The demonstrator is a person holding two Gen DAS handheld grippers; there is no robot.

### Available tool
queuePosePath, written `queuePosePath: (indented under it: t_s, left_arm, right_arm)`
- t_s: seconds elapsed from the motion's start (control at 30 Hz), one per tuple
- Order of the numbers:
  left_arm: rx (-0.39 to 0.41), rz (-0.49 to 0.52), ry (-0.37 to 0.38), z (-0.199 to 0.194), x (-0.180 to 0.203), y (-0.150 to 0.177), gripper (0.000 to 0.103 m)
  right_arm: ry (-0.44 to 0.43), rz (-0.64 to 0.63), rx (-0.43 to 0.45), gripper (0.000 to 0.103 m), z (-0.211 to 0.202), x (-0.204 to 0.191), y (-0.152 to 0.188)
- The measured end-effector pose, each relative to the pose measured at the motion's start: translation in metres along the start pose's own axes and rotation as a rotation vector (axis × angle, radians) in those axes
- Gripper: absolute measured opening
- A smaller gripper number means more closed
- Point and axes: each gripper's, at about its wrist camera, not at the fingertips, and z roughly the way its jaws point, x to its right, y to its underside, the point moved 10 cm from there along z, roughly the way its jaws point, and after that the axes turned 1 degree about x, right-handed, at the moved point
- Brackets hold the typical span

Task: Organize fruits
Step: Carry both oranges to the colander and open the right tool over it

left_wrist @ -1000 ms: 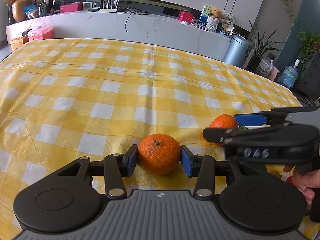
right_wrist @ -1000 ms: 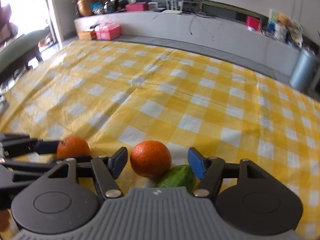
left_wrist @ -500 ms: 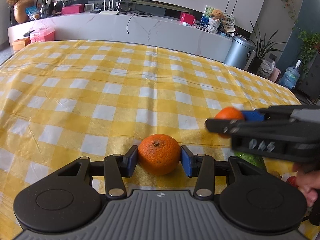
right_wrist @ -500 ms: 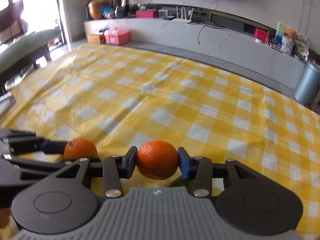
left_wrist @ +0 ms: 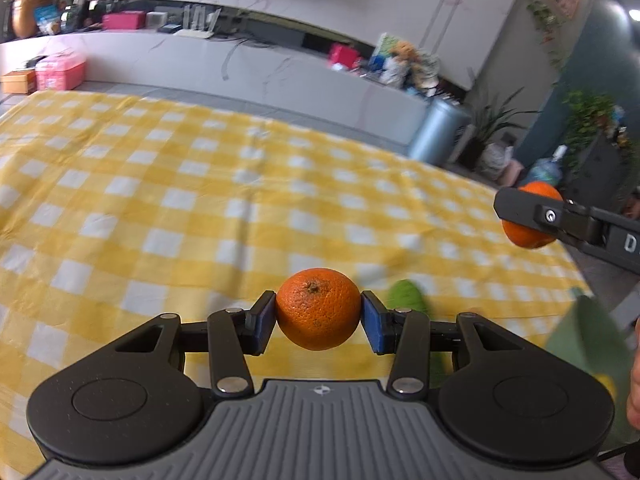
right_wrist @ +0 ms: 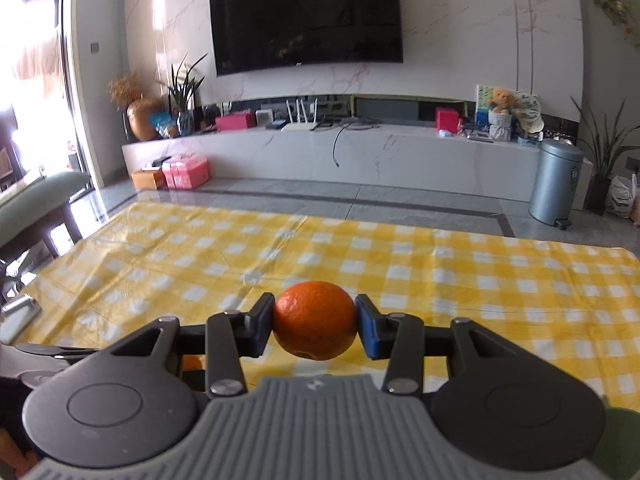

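My left gripper (left_wrist: 319, 317) is shut on an orange (left_wrist: 318, 308), stem end up, lifted just off the yellow checked tablecloth (left_wrist: 160, 200). My right gripper (right_wrist: 315, 323) is shut on a second orange (right_wrist: 315, 319), held well above the cloth. In the left wrist view that second orange (left_wrist: 530, 236) hangs at the right edge in the right gripper's black fingers (left_wrist: 532, 212). A green fruit (left_wrist: 407, 295) lies on the cloth just behind my left gripper's right pad. The left gripper's body (right_wrist: 44, 354) shows at the lower left of the right wrist view.
A green-patterned thing (left_wrist: 584, 344), blurred, sits at the right beside a person's hand (left_wrist: 634, 384). Beyond the table's far edge are a marble TV bench (right_wrist: 360, 152), a grey bin (right_wrist: 554, 180), pink boxes (right_wrist: 186, 174) and a green chair (right_wrist: 36, 208) on the left.
The right gripper closed on its orange and lifted it high up and to the right. The left gripper raised its orange slightly off the cloth. The green fruit stayed on the cloth.
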Motion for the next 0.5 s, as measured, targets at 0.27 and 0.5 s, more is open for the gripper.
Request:
queuePosePath:
  t_s: [0.27,0.5]
  left_arm:
    - [0.015,0.058,0.117,-0.023,0.055,0.001,0.051]
    - [0.054,0.143,0.133,-0.042,0.098,0.002,0.051]
  right_arm:
    - [0.074,0.037,0.043,0.041,-0.073,0.03,0.0]
    - [0.216,-0.068,0.033,0.041,-0.126,0.059,0.015]
